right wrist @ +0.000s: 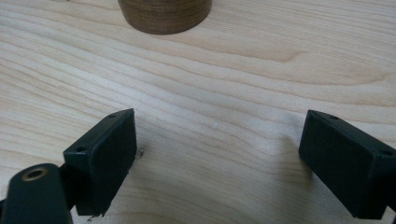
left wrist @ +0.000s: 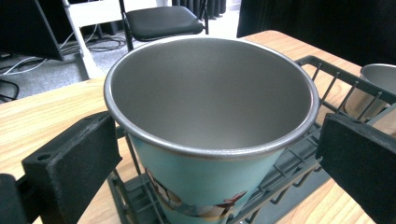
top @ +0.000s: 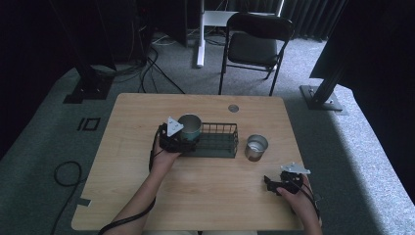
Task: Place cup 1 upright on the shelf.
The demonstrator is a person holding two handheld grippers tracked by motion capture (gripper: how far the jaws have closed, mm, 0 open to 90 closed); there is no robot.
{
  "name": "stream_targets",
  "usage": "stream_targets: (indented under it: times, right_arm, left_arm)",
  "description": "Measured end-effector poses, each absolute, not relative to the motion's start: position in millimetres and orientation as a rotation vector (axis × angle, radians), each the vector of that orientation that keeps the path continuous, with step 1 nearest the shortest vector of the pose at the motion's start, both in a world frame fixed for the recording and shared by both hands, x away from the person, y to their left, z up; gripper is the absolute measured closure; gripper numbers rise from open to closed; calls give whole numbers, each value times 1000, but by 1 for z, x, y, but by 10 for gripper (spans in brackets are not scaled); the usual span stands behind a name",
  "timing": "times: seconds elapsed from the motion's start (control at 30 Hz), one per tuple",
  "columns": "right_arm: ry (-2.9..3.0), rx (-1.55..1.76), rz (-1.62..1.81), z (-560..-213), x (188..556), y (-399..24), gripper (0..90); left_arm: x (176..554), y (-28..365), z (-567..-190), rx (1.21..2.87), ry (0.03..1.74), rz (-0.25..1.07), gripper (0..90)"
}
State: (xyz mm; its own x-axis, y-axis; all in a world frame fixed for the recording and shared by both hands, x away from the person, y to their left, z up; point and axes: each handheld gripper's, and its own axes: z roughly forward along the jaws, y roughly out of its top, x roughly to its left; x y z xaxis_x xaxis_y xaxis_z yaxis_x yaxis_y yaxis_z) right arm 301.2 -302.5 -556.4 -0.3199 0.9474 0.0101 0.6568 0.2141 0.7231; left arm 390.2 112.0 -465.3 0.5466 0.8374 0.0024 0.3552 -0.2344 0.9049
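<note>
Teal cup [top: 190,126] stands upright in the left end of the black wire basket [top: 220,142], mid-table. Left gripper [top: 178,140] sits at the basket's near-left corner, right against the cup. In the left gripper view the cup [left wrist: 210,140] is between the two black jaws; both pads stand just off its wall, a gap visible on each side, so the jaws are spread apart and not clamped on it. Cup inside is bare metal, outside teal with a printed picture low down, cut off by the frame bottom. Basket wires [left wrist: 327,79] run behind and under the cup.

Silver metal cup [top: 256,147] stands on the wooden table [top: 205,196] just right of the basket, apart from it; its edge [left wrist: 378,84] shows at the right of the left gripper view.

Right gripper [top: 274,185] rests low at the near-right of the table, well apart from both cups. In the right gripper view the jaws are wide apart over bare wood [right wrist: 210,93], nothing between them. A round shiny base [right wrist: 163,14] at the top is cut off; hard to tell what it is.
</note>
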Motion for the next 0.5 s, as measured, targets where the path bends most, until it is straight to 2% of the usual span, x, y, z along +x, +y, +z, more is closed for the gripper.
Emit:
stream_targets:
  times: [0.5]
  right_arm:
    - [2057, 1484, 888, -556, 301, -302, 110]
  left_arm:
    - [381, 130, -464, 1827, 988, 639, 3]
